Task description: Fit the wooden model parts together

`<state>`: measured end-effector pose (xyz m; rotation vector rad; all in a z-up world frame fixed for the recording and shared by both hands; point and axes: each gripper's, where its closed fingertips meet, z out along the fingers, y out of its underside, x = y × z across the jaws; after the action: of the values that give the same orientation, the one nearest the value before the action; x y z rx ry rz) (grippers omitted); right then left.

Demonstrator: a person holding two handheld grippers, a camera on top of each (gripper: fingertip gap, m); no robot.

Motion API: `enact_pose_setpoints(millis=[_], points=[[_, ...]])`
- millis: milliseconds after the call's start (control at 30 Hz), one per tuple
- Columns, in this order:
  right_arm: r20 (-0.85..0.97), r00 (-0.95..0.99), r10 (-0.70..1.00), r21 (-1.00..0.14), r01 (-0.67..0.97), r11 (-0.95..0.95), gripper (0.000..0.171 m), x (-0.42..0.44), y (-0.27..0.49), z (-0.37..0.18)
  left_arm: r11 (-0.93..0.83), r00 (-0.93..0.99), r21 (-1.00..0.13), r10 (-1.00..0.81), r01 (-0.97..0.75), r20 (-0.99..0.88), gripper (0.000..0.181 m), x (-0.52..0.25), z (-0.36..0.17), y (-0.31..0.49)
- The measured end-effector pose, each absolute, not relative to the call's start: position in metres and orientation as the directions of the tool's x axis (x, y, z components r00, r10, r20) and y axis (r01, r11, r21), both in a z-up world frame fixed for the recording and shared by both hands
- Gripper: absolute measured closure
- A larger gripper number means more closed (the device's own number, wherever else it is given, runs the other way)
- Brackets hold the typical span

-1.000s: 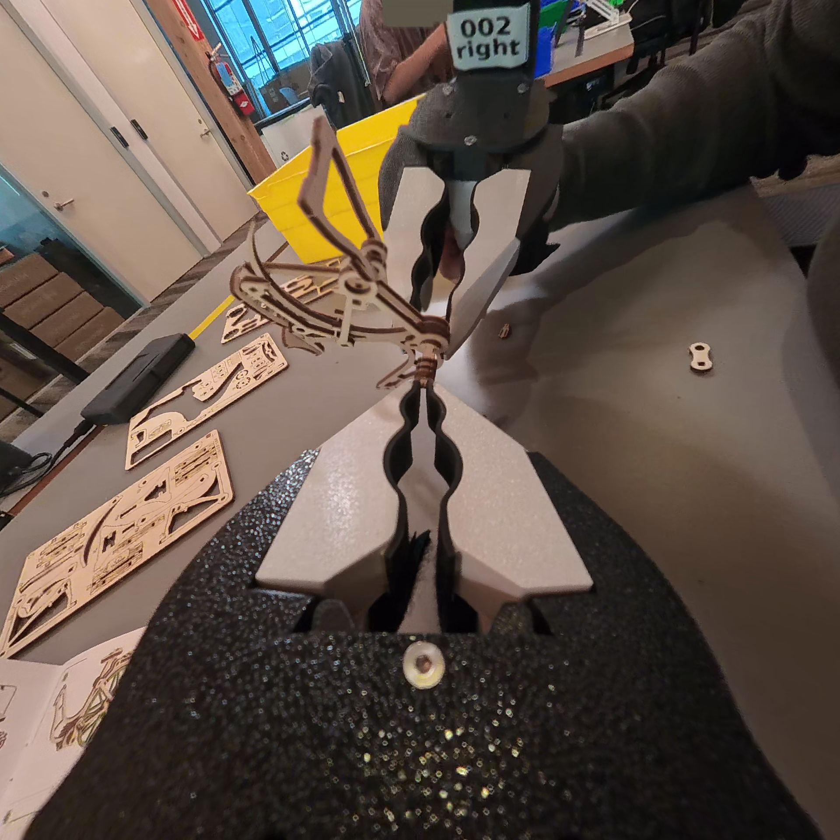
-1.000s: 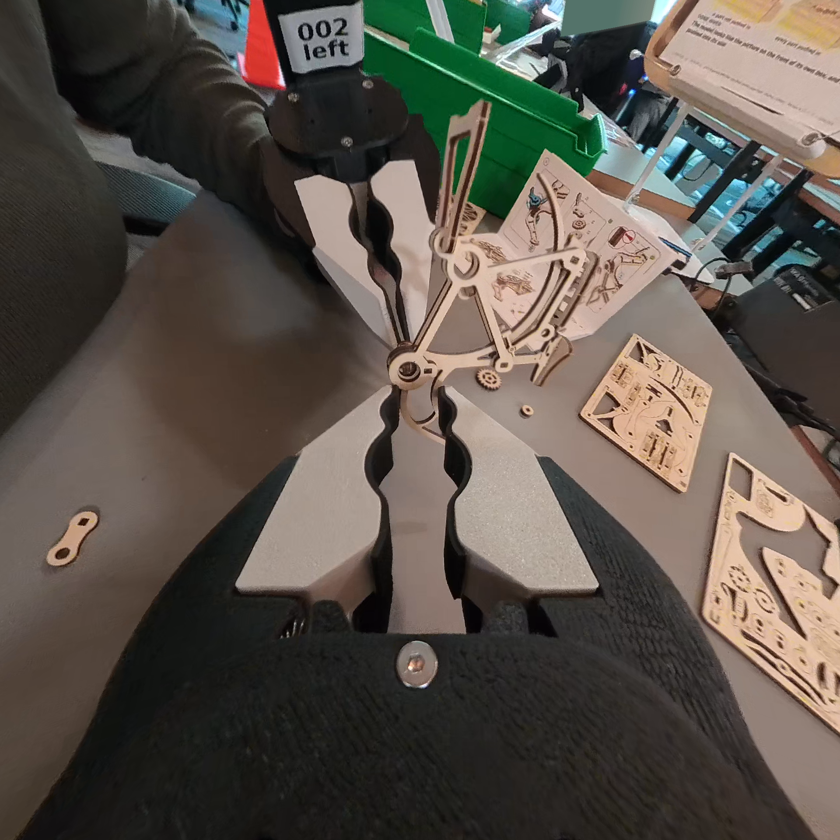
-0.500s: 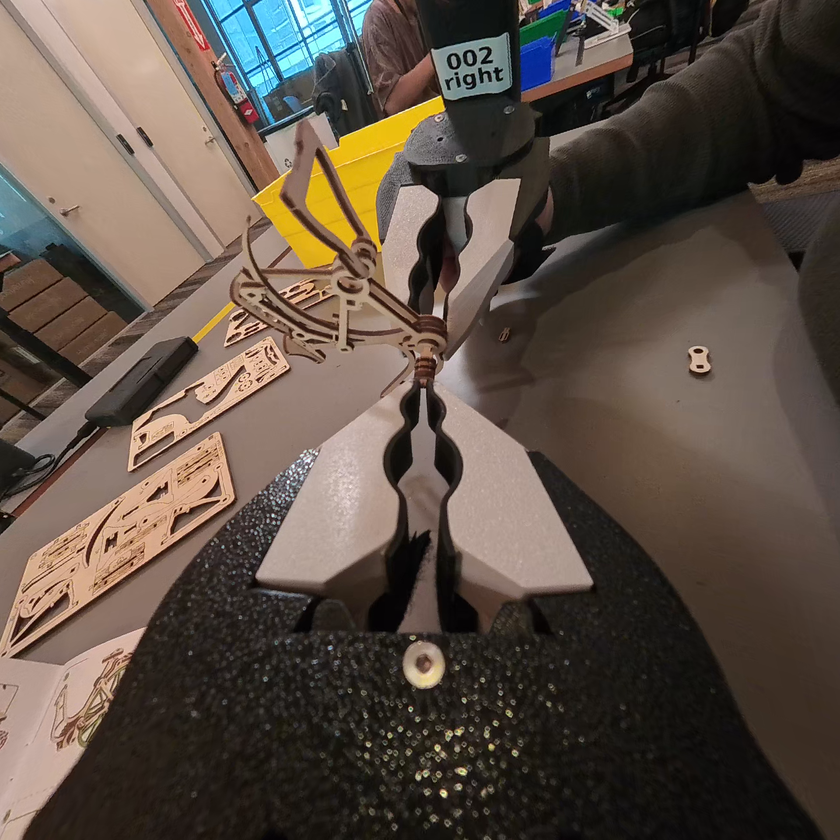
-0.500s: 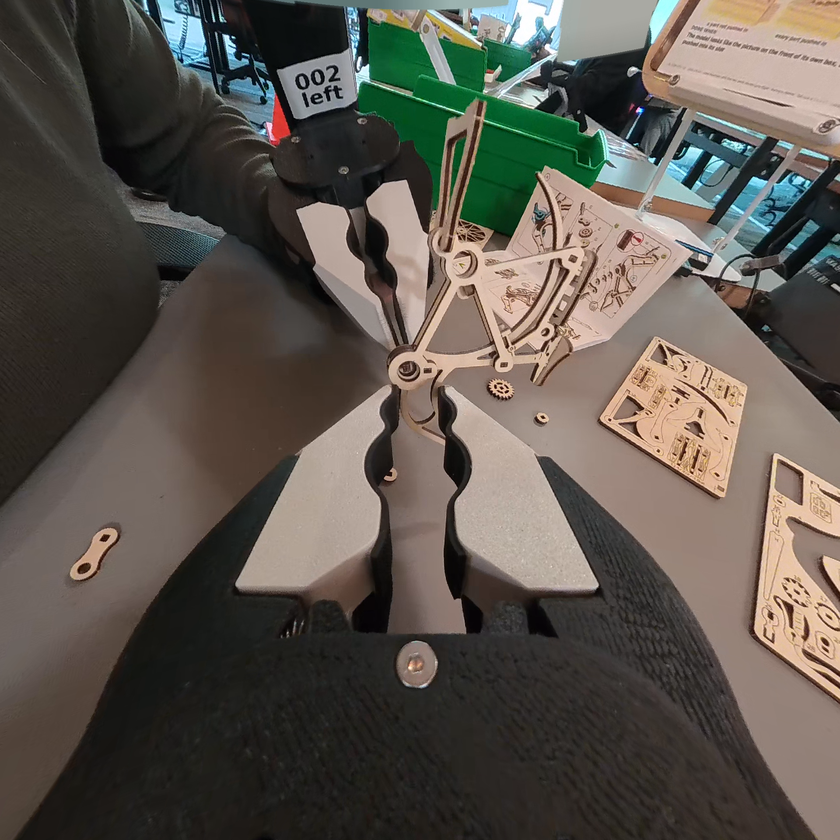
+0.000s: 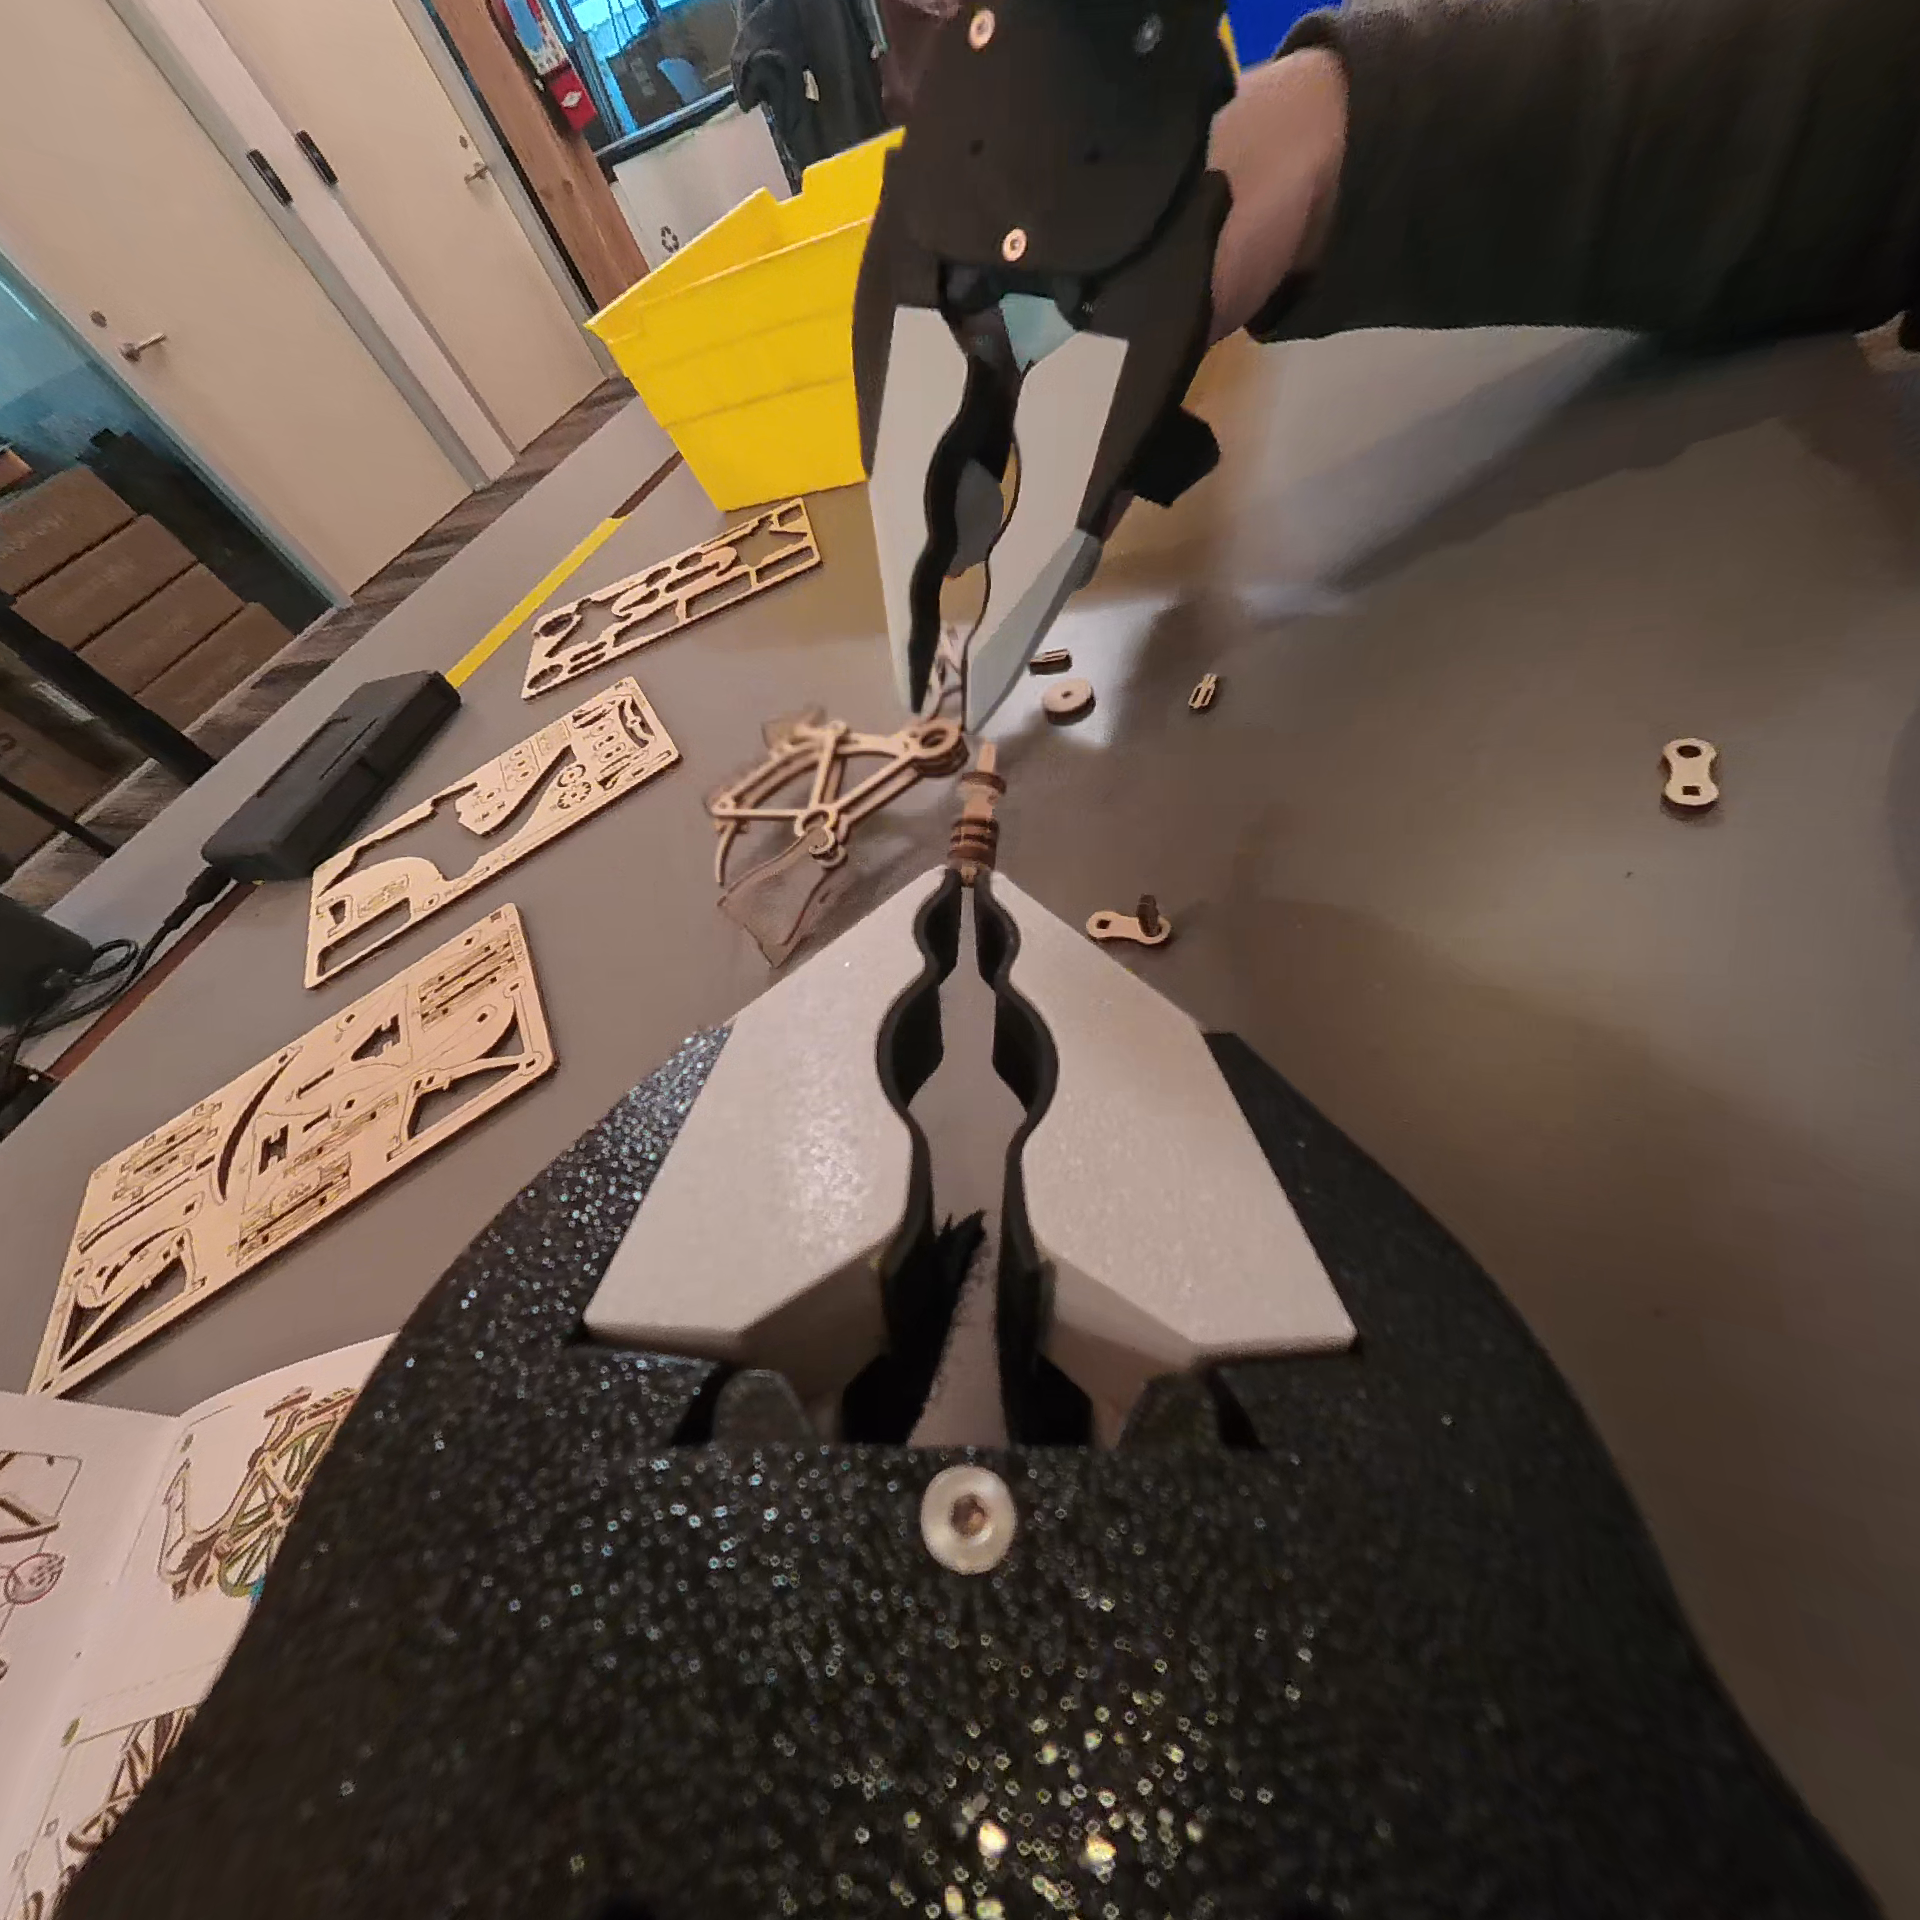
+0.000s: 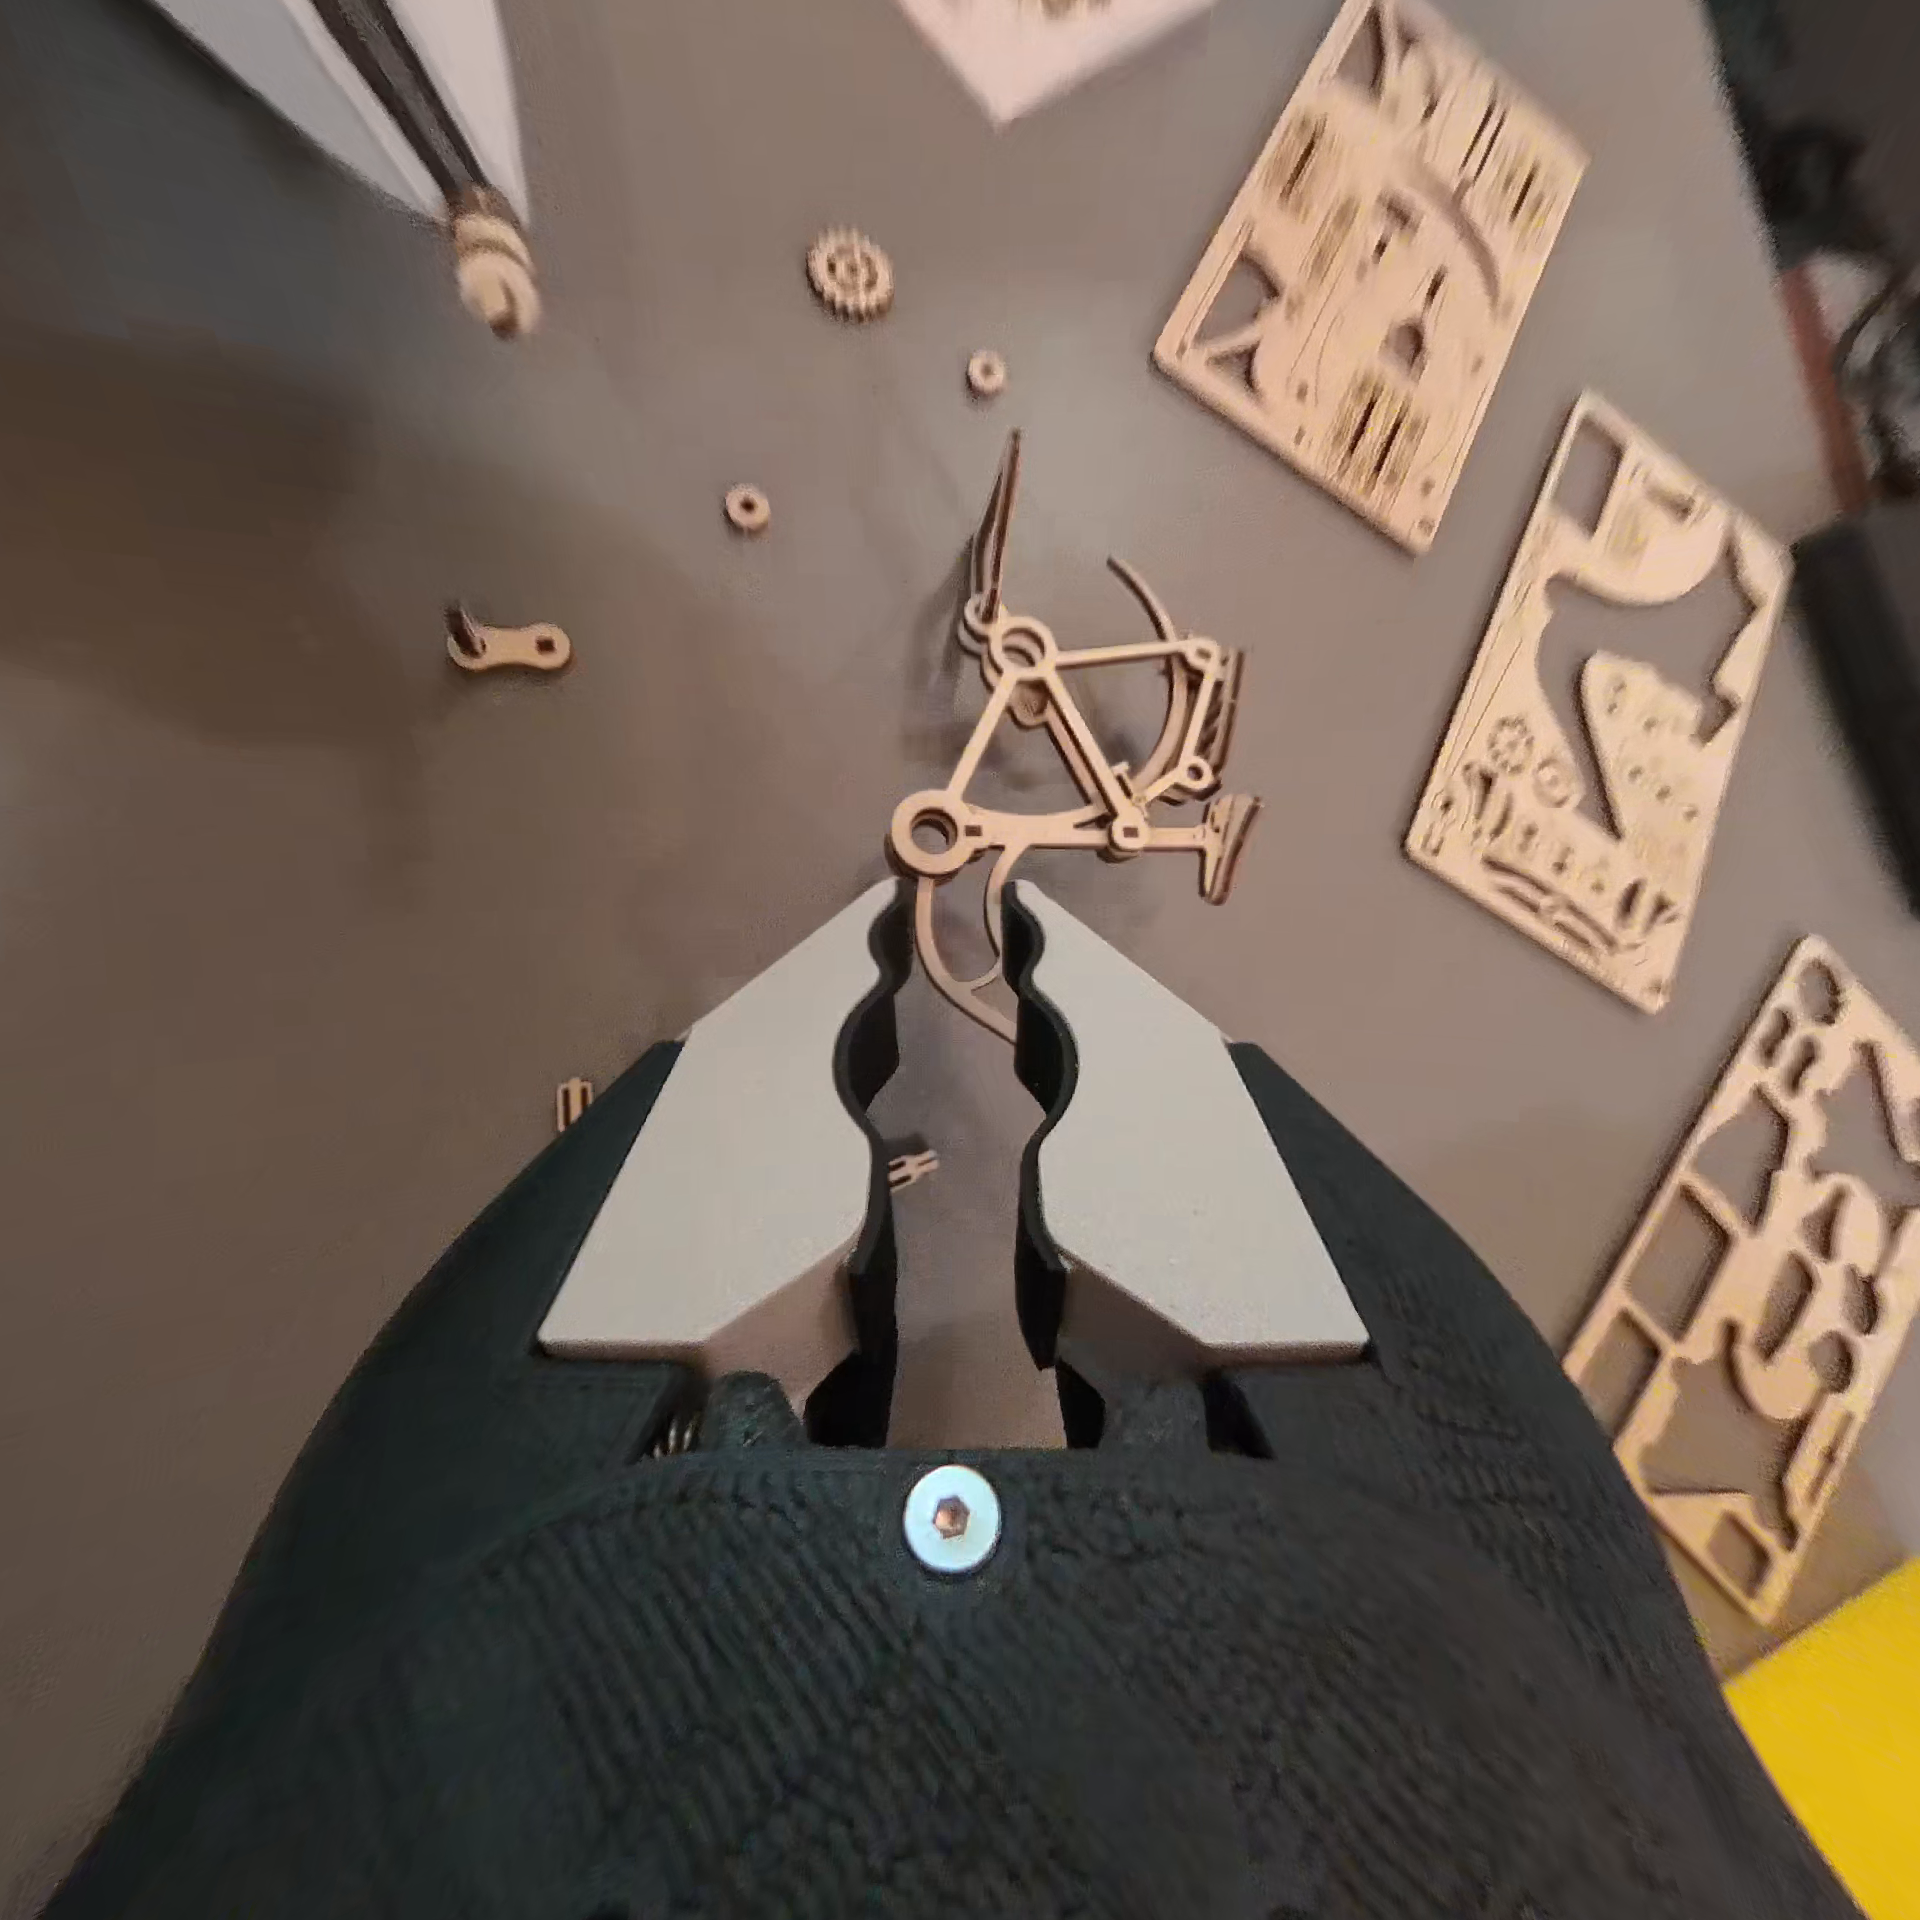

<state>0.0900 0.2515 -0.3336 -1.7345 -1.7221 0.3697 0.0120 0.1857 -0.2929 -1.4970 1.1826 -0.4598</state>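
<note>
The left gripper (image 5: 966,902) pinches a ribbed wooden axle pin (image 5: 978,821) that juts just past its fingertips. The right gripper (image 6: 954,891), fingers narrow, grips the curved tail of the wooden bicycle frame (image 6: 1081,748). Pin and frame sit apart; next, the pin wants lining up with the frame's round hub hole (image 6: 928,831)

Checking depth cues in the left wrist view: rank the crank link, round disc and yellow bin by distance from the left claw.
1. crank link: just right of the left claw tips.
2. round disc: farther ahead, slightly right.
3. yellow bin: far back, to the left.
</note>
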Motion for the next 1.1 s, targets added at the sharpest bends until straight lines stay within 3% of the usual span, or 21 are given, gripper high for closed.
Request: enact_pose_setpoints(millis=[133,200,267,333,533,733,867,967,1100], points=[[0.248,0.13,0.96,-0.61,0.791,0.051,0.128,0.094,0.258,-0.337,0.125,0.413,-0.893,-0.853,-0.433,-0.32,0.181,0.013,-0.295,0.184],[0.28,0.1,0.955,-0.667,0.736,0.118,0.118,0.085,0.25,-0.32,0.122,0.411,-0.895,-0.856,-0.429,-0.314,0.181,0.013,-0.294,0.183],[0.296,0.001,0.955,-0.784,0.572,0.242,0.123,0.06,0.218,-0.293,0.118,0.4,-0.901,-0.867,-0.417,-0.298,0.181,0.015,-0.294,0.181],[0.332,-0.085,0.939,-0.829,0.448,0.334,0.136,0.041,0.186,-0.279,0.108,0.382,-0.907,-0.882,-0.407,-0.276,0.181,0.018,-0.294,0.177],[0.513,-0.147,0.845,-0.733,0.437,0.521,0.158,0.025,0.168,-0.29,0.105,0.349,-0.912,-0.902,-0.397,-0.256,0.181,0.022,-0.295,0.17],[0.467,-0.145,0.872,-0.782,0.394,0.484,0.164,0.025,0.165,-0.286,0.105,0.348,-0.917,-0.904,-0.384,-0.25,0.181,0.023,-0.293,0.169],[0.396,-0.131,0.909,-0.843,0.34,0.417,0.164,0.023,0.162,-0.279,0.203,0.415,-0.896,-0.831,-0.395,-0.371,0.156,0.021,-0.282,0.174],[0.325,-0.132,0.936,-0.885,0.308,0.351,0.165,0.022,0.159,-0.277,0.292,0.38,-0.843,-0.792,-0.451,-0.477,0.163,0.025,-0.284,0.169],[0.276,-0.132,0.952,-0.907,0.291,0.303,0.165,0.022,0.159,-0.279,0.302,0.38,-0.832,-0.781,-0.465,-0.495,0.157,0.024,-0.285,0.171]])
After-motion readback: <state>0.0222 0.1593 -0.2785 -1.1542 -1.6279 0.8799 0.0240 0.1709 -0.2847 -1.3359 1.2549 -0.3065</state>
